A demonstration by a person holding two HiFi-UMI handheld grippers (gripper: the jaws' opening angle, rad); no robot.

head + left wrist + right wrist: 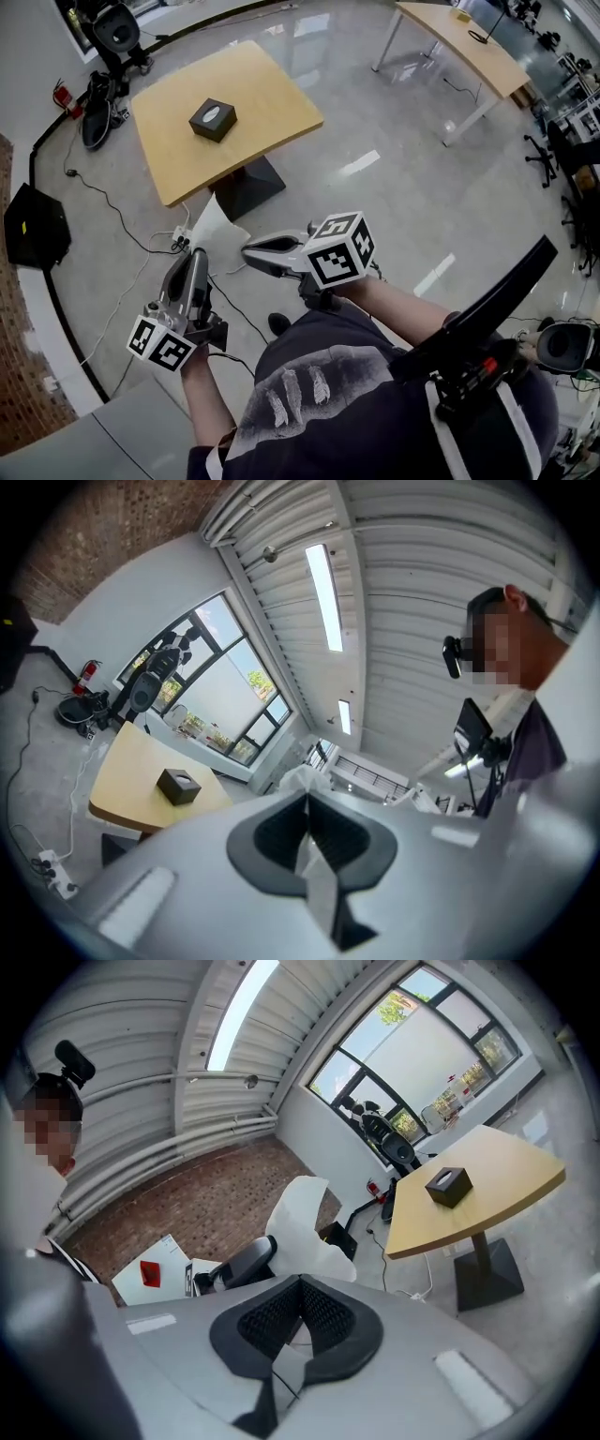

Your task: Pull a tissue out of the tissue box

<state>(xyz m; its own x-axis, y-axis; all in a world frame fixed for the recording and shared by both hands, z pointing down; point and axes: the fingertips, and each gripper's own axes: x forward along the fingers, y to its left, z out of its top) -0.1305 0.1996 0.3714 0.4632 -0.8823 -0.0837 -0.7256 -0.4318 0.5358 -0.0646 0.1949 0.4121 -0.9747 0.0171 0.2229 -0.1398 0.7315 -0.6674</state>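
The dark tissue box (pixel 213 119) (pixel 178 786) (pixel 448 1185) sits on a square wooden table (pixel 272 94), well away from both grippers. A white tissue (pixel 217 223) hangs in the air between the grippers, clear of the box. My left gripper (pixel 197 255) (pixel 307 799) is shut on one part of it, and the tissue (pixel 298 780) bunches up past its jaws. My right gripper (pixel 247 251) (pixel 300 1283) is shut on another part, with the tissue (pixel 300 1222) standing up in front of it. The left gripper's body (pixel 239 1265) shows in the right gripper view.
A power strip and cables (pixel 175 240) lie on the glossy floor below the grippers, by the table's black base (pixel 246 187). A black case (pixel 36 225) rests at the left by a brick wall. A second table (pixel 469 47) and office chairs (pixel 553 155) are at the right.
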